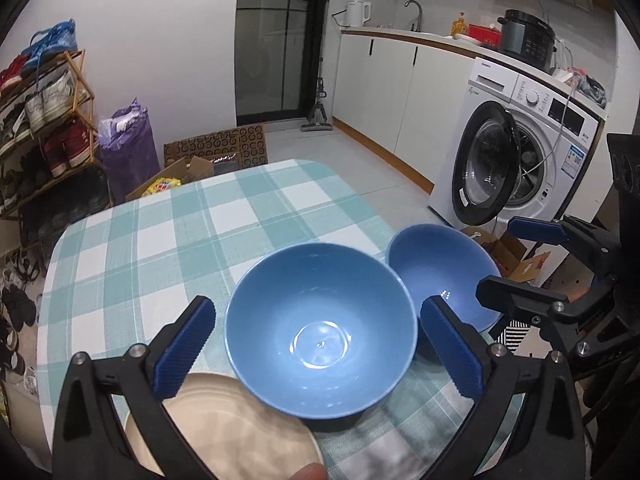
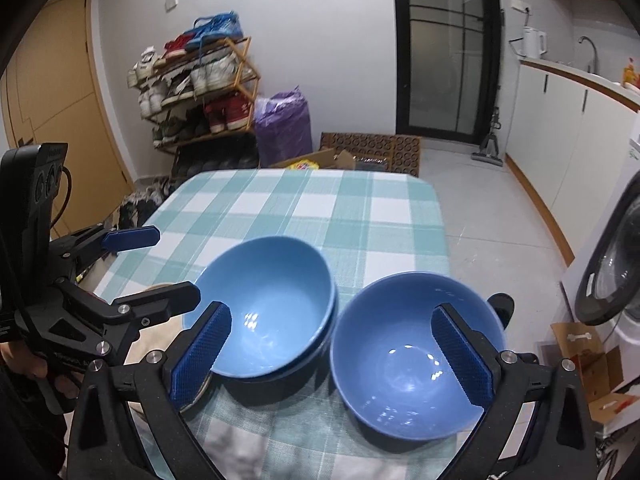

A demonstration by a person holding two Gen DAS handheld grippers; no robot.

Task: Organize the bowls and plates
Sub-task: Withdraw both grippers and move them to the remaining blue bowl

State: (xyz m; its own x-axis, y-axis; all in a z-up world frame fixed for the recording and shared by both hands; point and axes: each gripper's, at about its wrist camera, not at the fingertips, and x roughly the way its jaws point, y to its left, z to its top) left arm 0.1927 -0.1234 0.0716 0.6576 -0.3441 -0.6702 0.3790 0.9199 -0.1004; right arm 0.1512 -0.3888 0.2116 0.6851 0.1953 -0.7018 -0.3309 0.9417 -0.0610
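Note:
Two blue bowls stand side by side on the checked tablecloth (image 1: pixel 160 240). In the left wrist view, the nearer bowl (image 1: pixel 320 328) lies between the wide-spread fingers of my left gripper (image 1: pixel 320 344), and neither pad touches it. The other blue bowl (image 1: pixel 440 276) is to its right, with my right gripper (image 1: pixel 520 260) open beside it. A beige plate (image 1: pixel 224 424) lies at the near left, partly under the left finger. In the right wrist view, my right gripper (image 2: pixel 332 356) hangs open over both bowls. The left bowl (image 2: pixel 268 304) shows a second rim beneath it. The right bowl (image 2: pixel 412 352) is single. The left gripper (image 2: pixel 160 268) is open.
A washing machine (image 1: pixel 488 168) with its door open stands right of the table, with cardboard boxes (image 2: pixel 592 364) on the floor beside it. A shoe rack (image 1: pixel 48 120) and a purple bag (image 1: pixel 128 148) are at the far left. The table's far half (image 2: pixel 320 200) bears nothing.

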